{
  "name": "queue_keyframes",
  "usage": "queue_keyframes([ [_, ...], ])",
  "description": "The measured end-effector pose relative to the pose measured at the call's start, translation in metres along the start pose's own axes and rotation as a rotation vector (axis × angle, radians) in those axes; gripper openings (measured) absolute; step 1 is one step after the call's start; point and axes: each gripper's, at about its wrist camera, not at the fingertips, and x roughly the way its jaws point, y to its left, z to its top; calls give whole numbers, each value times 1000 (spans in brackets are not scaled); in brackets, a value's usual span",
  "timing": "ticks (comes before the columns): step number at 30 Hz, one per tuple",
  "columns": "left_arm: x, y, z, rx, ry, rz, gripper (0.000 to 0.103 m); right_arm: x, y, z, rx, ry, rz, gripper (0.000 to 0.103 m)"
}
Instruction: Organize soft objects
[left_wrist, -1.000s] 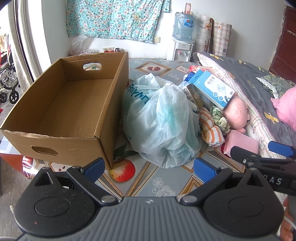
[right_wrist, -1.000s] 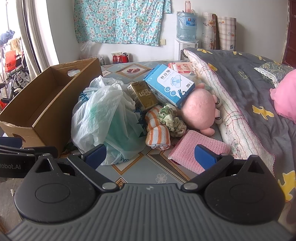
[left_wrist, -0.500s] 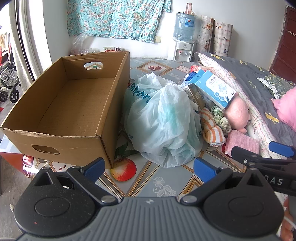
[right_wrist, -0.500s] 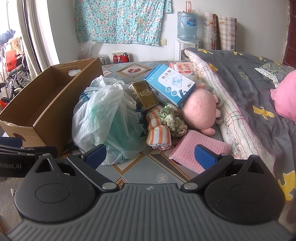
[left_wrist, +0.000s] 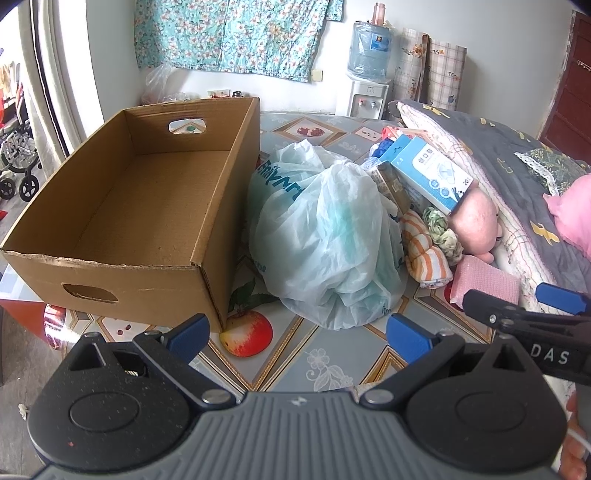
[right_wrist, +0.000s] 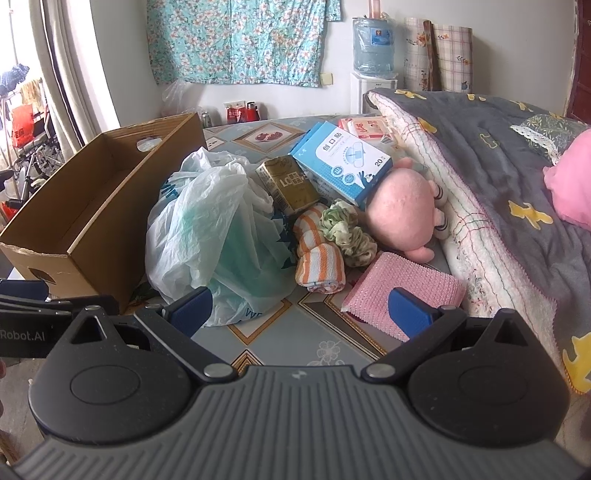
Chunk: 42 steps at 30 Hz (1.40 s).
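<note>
The soft things lie heaped on the patterned table (right_wrist: 325, 347): a pale plastic bag (right_wrist: 218, 236) just beside the empty cardboard box (left_wrist: 122, 206), then an orange-striped rolled cloth (right_wrist: 319, 258) touching a green scrunchie (right_wrist: 343, 230), a pink plush toy (right_wrist: 402, 218) under a blue carton (right_wrist: 341, 162), and a pink textured cloth (right_wrist: 402, 286) nearest the camera. Both the left gripper (left_wrist: 297, 332) and the right gripper (right_wrist: 299, 308) hang above the table's near edge with jaws spread wide, holding nothing. A grey quilt (right_wrist: 517, 177) lies along the right, seemingly touching the plush toy.
</note>
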Motion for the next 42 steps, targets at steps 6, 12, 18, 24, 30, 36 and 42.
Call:
queue_keyframes([
  [6,1,-3,-1,5,6,-3,102,-7,-25,-2,51,-21,15,102],
  [12,3,-10,-1,19,18,-8,102,-19,-54,-5,54,-84,-16,102],
  [18,8,-30,-2,69,26,-18,102,-23,-78,-8,32,-130,-82,102],
  [24,22,-70,-10,176,21,-69,102,-13,-116,0,20,-81,21,102],
  [30,47,-118,-24,275,8,-167,101,29,-143,16,-92,23,114,102],
  [36,74,-151,-22,307,12,-232,89,85,-151,28,-140,140,243,94],
  [42,100,-177,-15,334,74,-328,56,129,-161,32,-107,252,268,71],
])
